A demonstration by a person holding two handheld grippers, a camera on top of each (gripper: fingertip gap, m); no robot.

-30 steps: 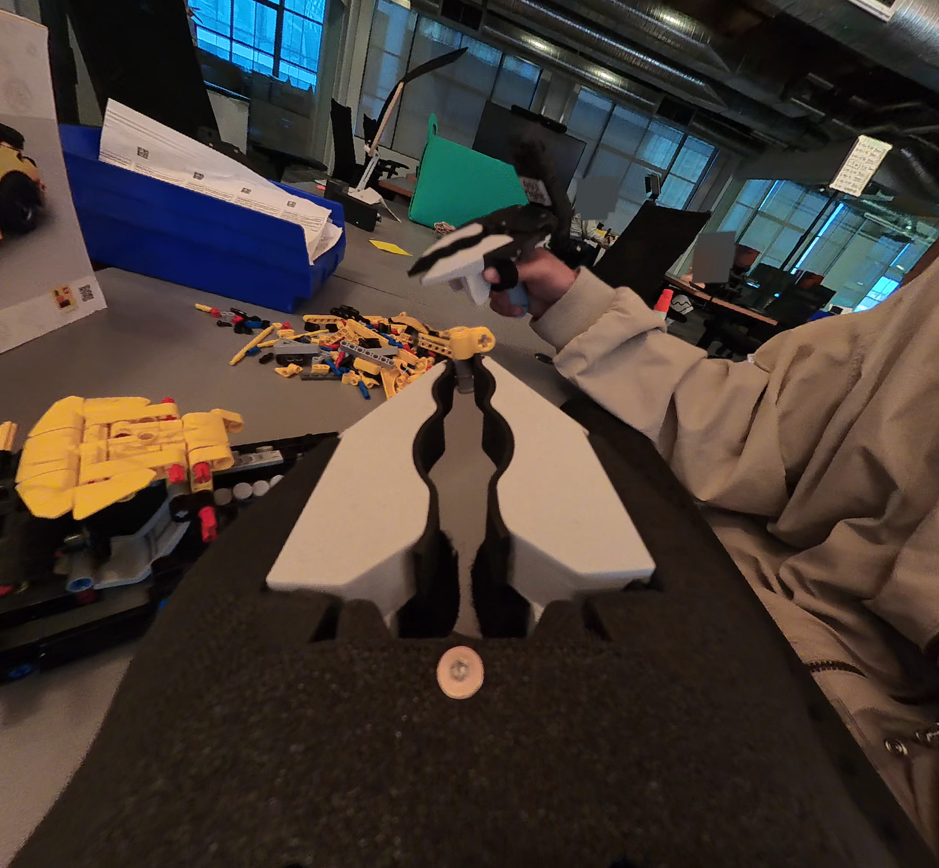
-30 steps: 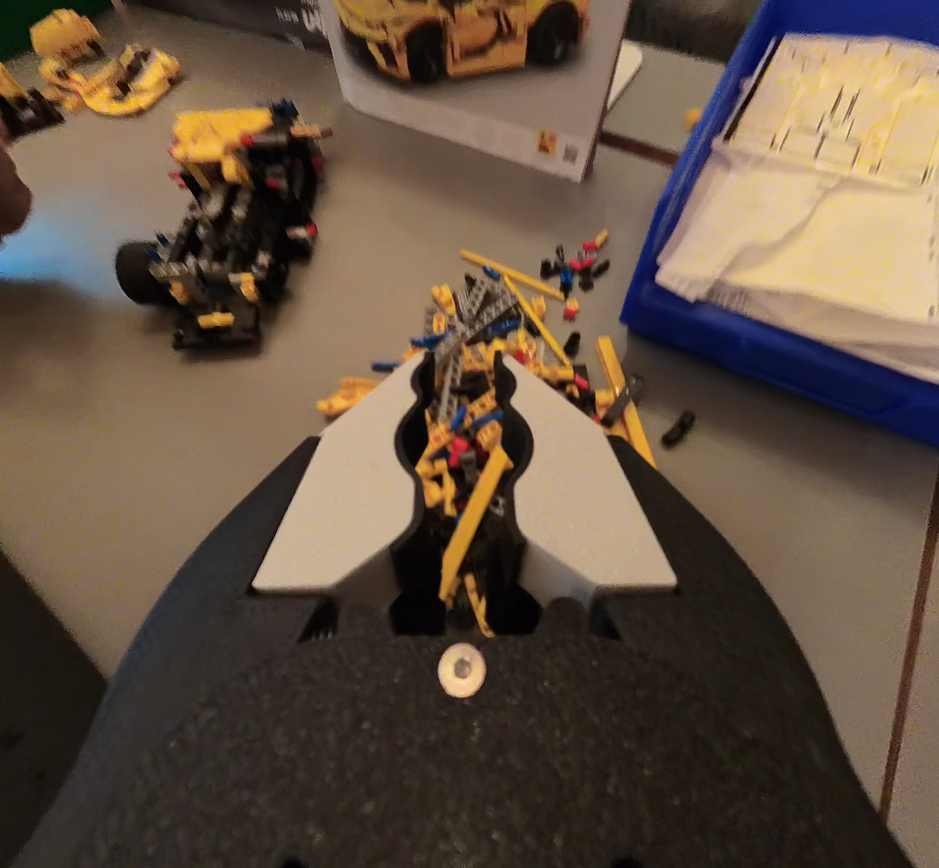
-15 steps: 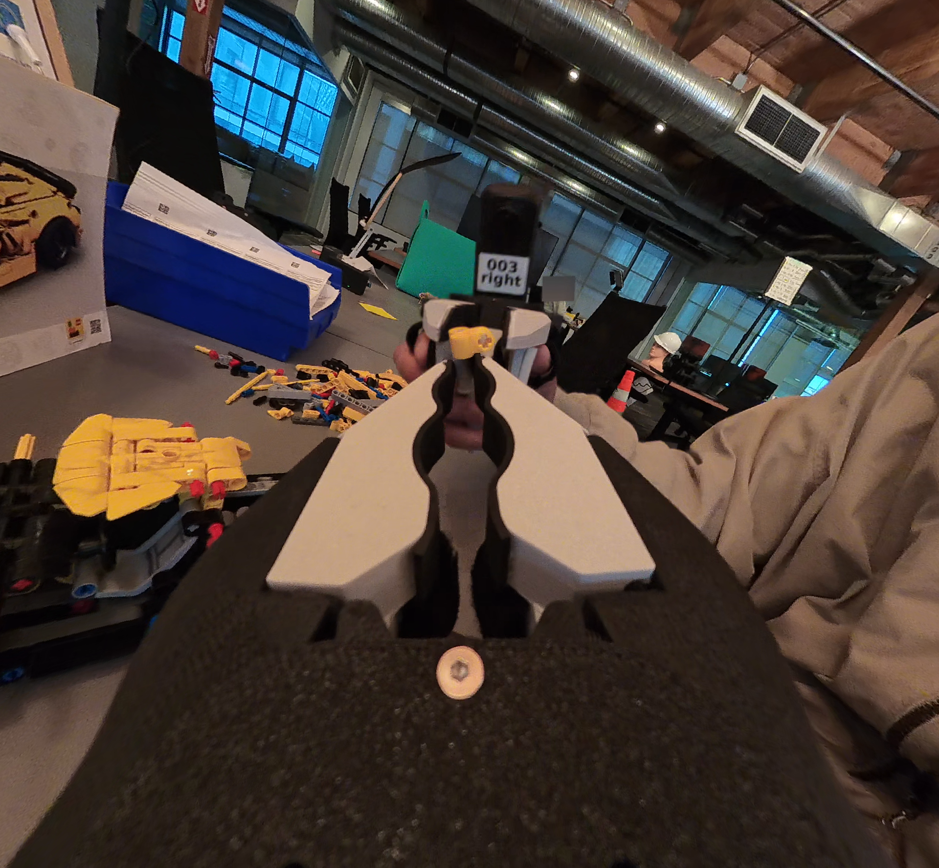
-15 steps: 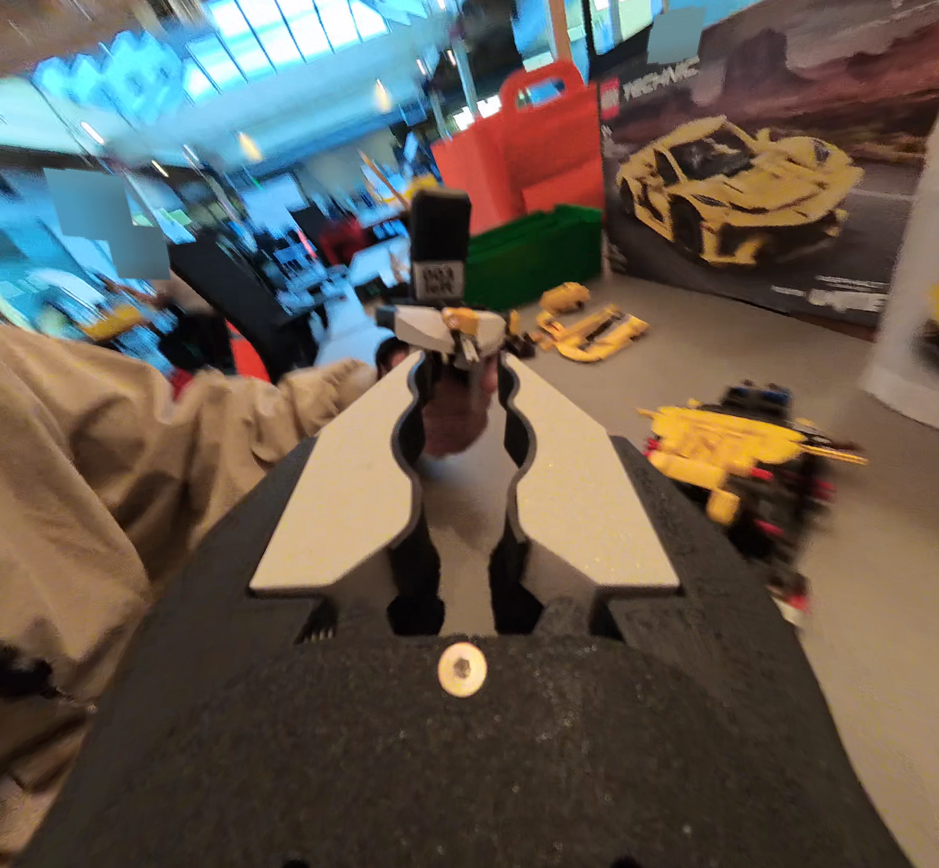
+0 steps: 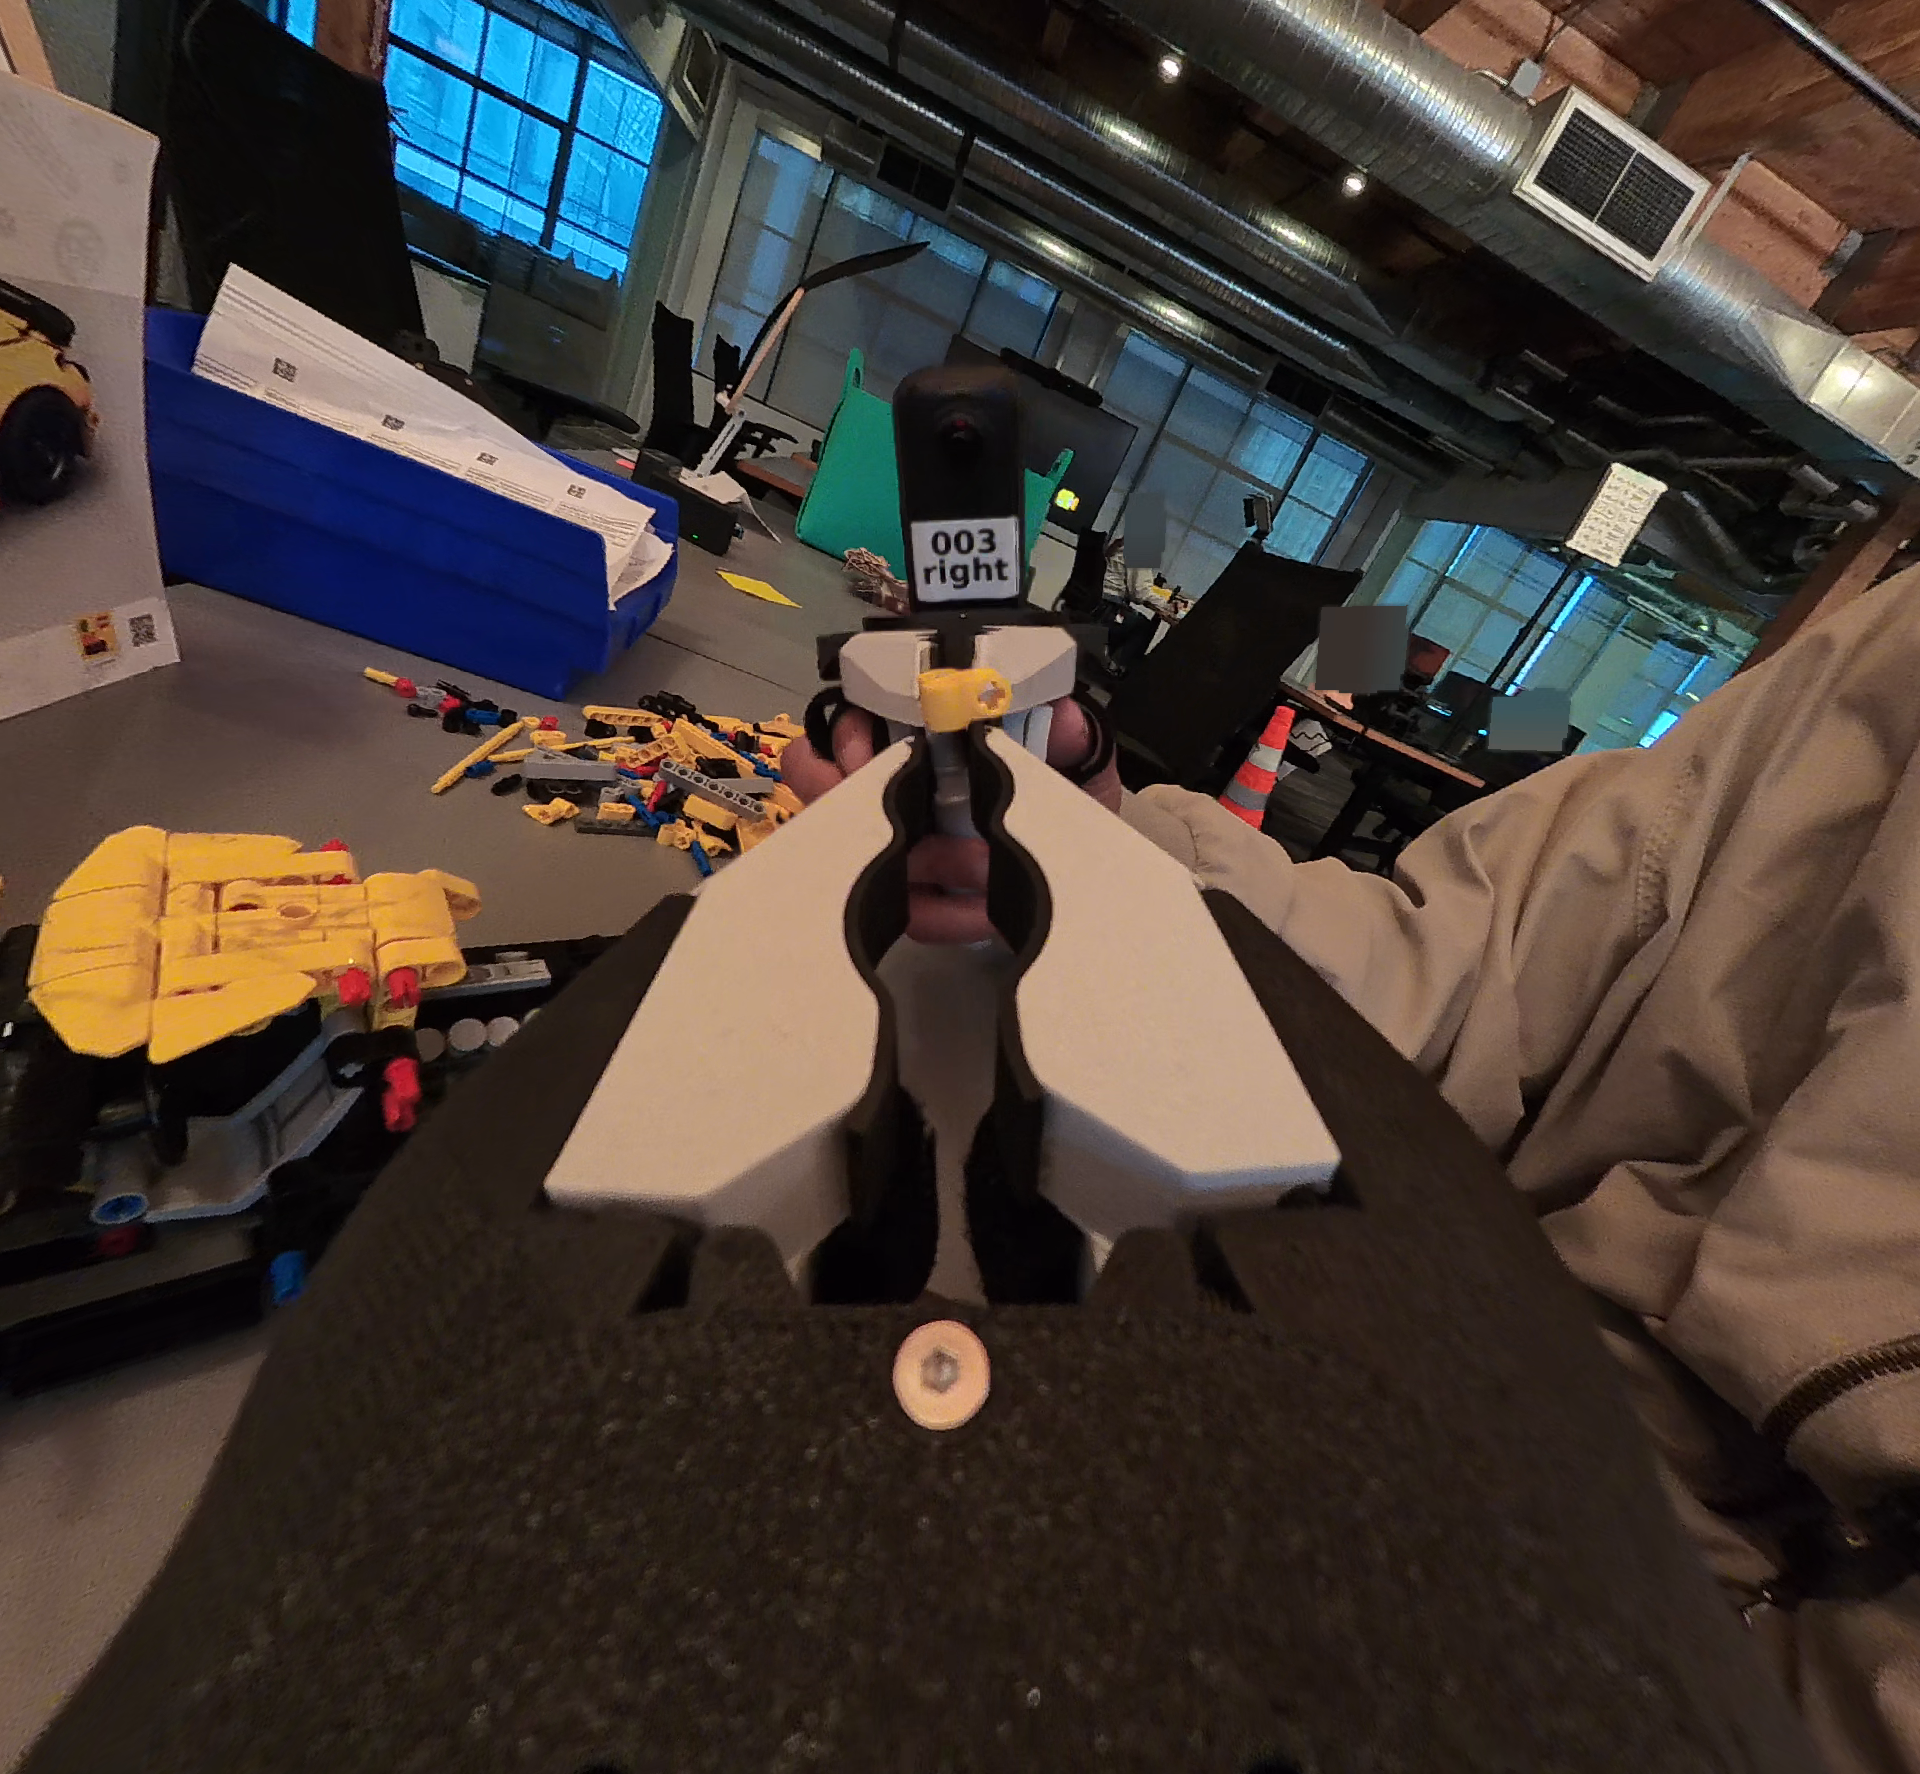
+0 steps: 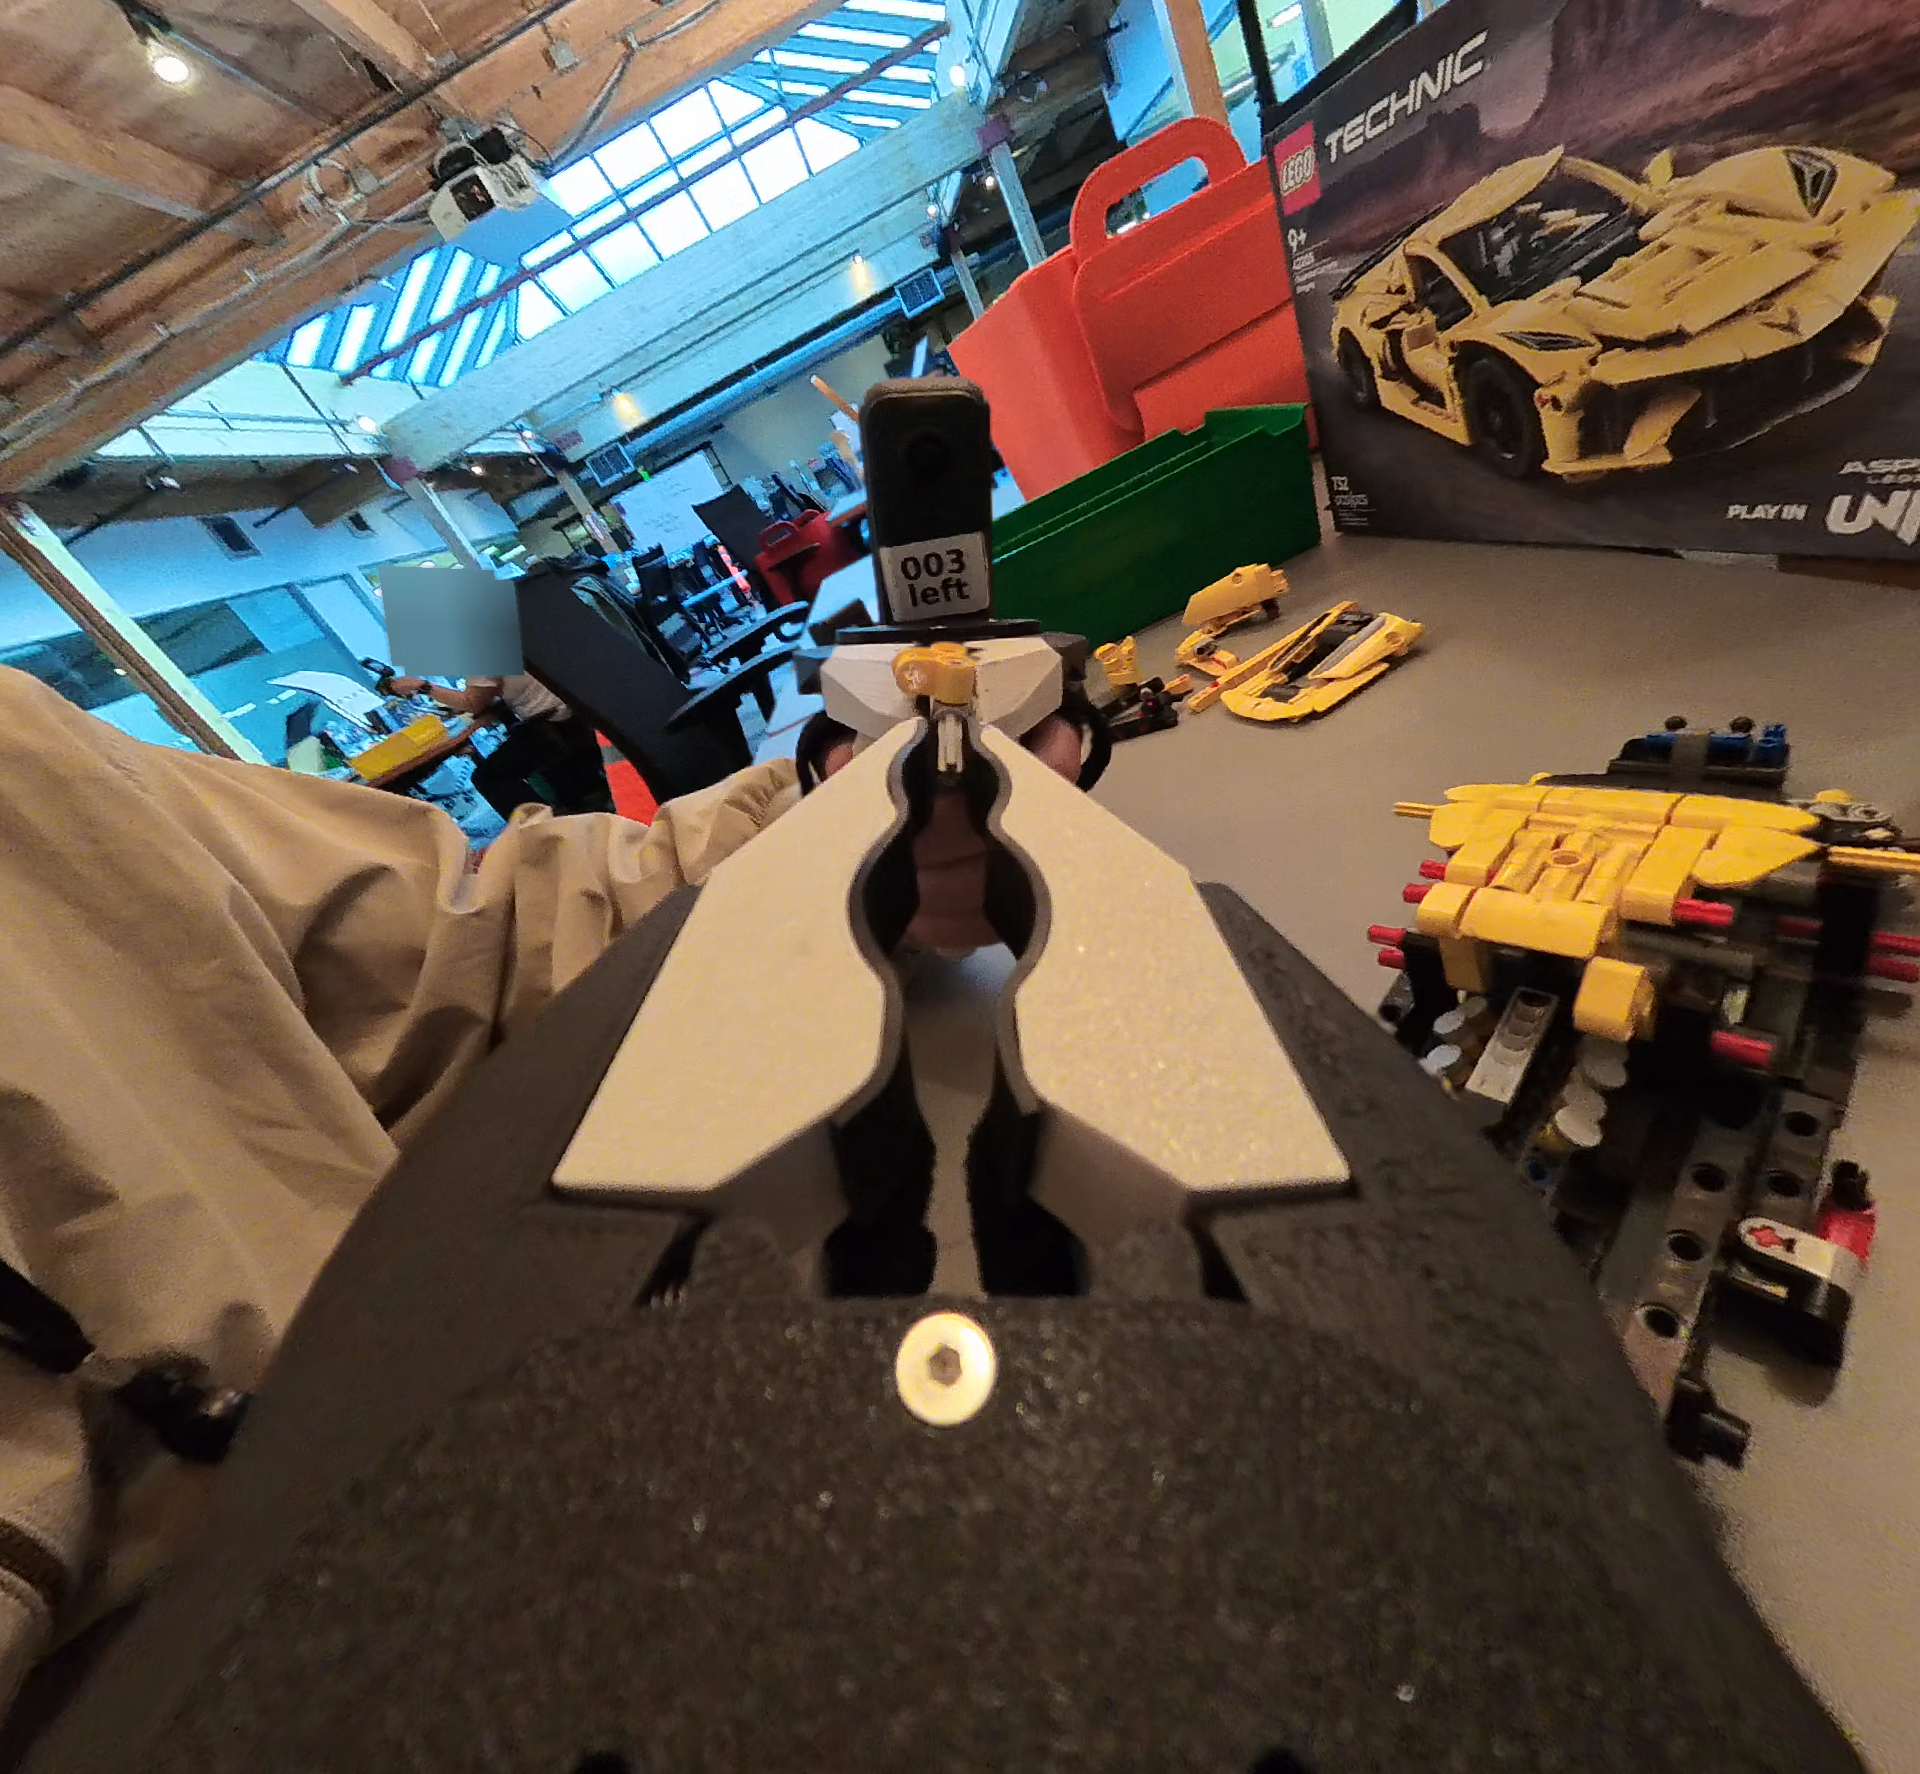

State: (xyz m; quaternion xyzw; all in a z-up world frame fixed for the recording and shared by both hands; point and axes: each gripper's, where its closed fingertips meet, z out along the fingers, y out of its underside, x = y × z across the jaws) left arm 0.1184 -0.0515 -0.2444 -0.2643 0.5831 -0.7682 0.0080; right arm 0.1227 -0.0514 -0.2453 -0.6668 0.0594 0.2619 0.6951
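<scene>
On the far left of the left wrist view, a blue bin (image 5: pixel 364 519) w/ paper sheets stands on the grey table (image 5: pixel 260 748). A part-built yellow car (image 5: pixel 208 955) lies nearer us, and loose pieces (image 5: pixel 644 774) lie between the two.

At centre, the left gripper (image 5: pixel 951 758) is raised off the table. Its claw is narrow, pinched on a grey stem (image 5: pixel 948 789) that carries a yellow connector (image 5: pixel 951 696). We judge that gripping the stem leaves the connector exposed. The right gripper (image 5: pixel 961 659) faces it tip to tip, just behind the connector. A beige sleeve (image 5: pixel 1558 945) fills the right.

Only the right wrist view shows a pale pin (image 6: pixel 948 742) between the right claw's narrow tips; we cannot tell if it's clamped. That view alone also shows an orange bag (image 6: pixel 1143 322), a green tray (image 6: pixel 1143 519) and a car box (image 6: pixel 1610 270).
</scene>
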